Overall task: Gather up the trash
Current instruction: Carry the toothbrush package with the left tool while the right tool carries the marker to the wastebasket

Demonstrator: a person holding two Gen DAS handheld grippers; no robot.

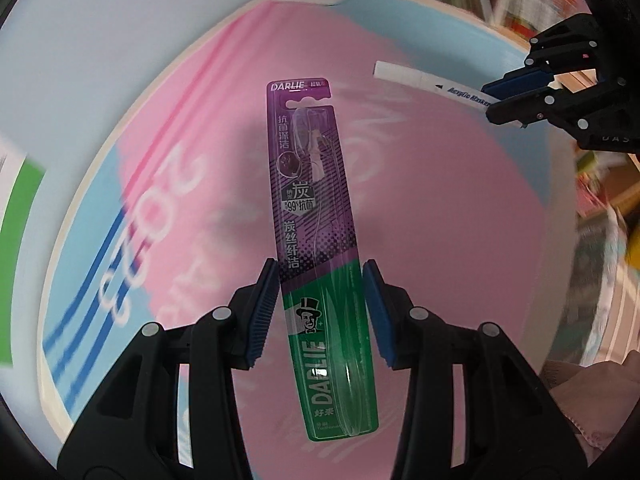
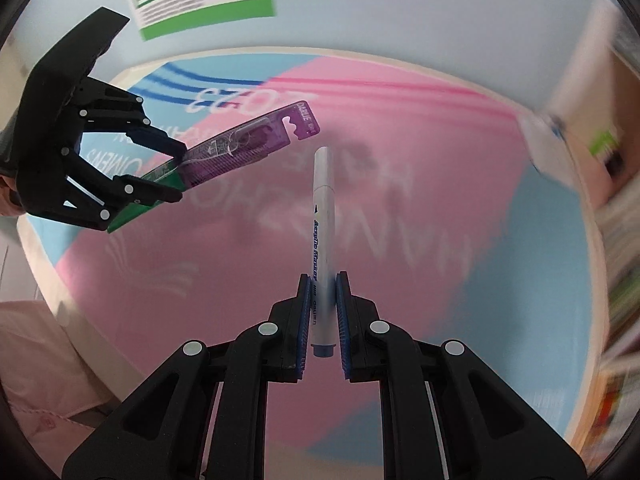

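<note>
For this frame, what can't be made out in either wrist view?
- Where the trash goes: no bin shows in either view.
- White lettering on the pink board: motion-blurred in both views, only partly readable.
- Shelves at the right edge: smeared, contents unreadable.
- Toothbrush pack in the left gripper: the clear blister hides whether a brush is inside.
- Marker in the right gripper: cap colour unclear, only the blue tail end shows.

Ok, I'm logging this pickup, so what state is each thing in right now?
Toothbrush pack: held aloft, empty blister.
Acrylic marker: held aloft, capped.
Left gripper: shut on the pack.
Right gripper: shut on the marker.
</note>
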